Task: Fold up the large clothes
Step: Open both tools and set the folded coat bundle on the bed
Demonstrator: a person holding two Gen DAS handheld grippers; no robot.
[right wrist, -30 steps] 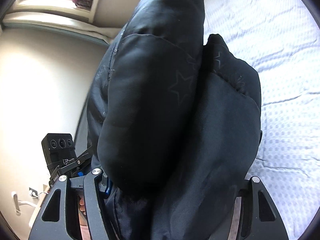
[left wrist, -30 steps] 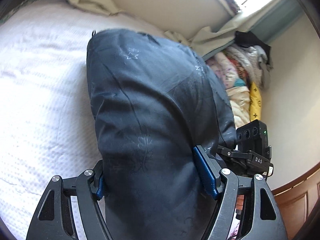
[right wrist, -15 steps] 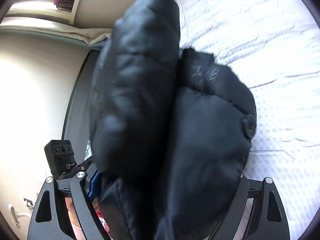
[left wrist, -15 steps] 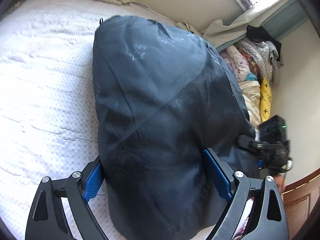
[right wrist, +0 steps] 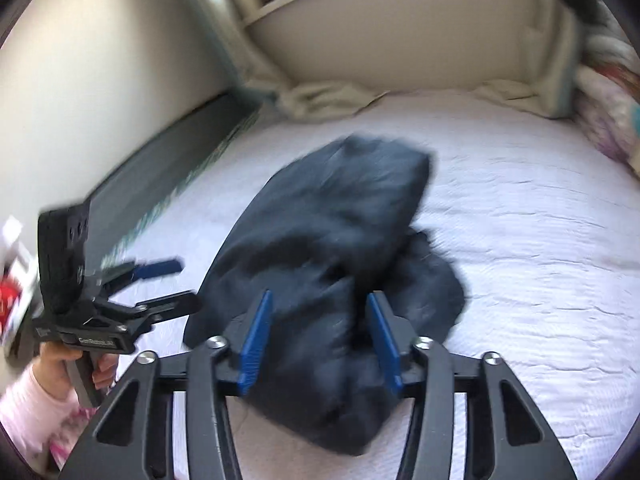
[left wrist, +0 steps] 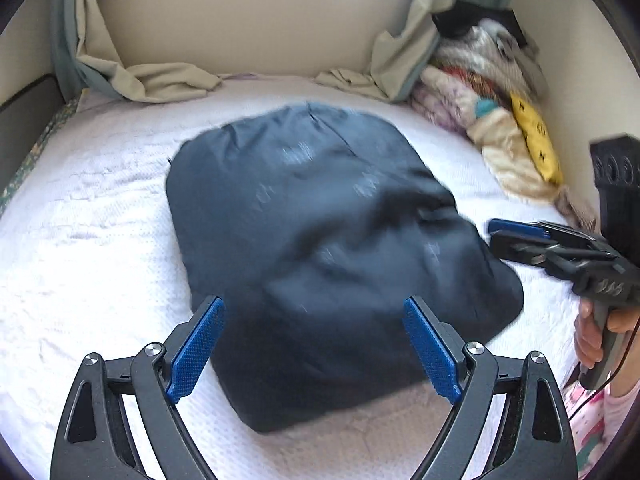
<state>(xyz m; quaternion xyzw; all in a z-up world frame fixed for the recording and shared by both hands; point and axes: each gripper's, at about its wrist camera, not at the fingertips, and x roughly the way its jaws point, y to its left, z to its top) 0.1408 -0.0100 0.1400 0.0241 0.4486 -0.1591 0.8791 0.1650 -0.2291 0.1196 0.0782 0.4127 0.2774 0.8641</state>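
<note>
- The dark padded jacket (left wrist: pixel 320 248) lies folded into a thick bundle in the middle of the white bed cover (left wrist: pixel 80 280), with its layers stacked unevenly; in the right wrist view a lower layer sticks out past the upper fold on the right side.
- Its edges are blurred, but bare bed cover shows on every side of it, widest on the left in the left wrist view and on the right in the right wrist view.
- The left gripper (left wrist: pixel 316 344) hangs above the near edge of the jacket, jaws spread wide, blue pads clear of the cloth.
- The right gripper (right wrist: pixel 320 340) hangs over the near end of the bundle; its jaws are closing, with nothing pinched between the pads.
- In the left wrist view the right gripper sits just beside the jacket's right edge, a hand (left wrist: pixel 596 332) on its handle.
- A crumpled beige curtain (left wrist: pixel 160 80) lies along the far edge of the bed.
- A pile of clothes (left wrist: pixel 500 120) fills the far right corner, well apart from the jacket.
- A dark bed rail (right wrist: pixel 168 184) runs along the left side by the wall.
</note>
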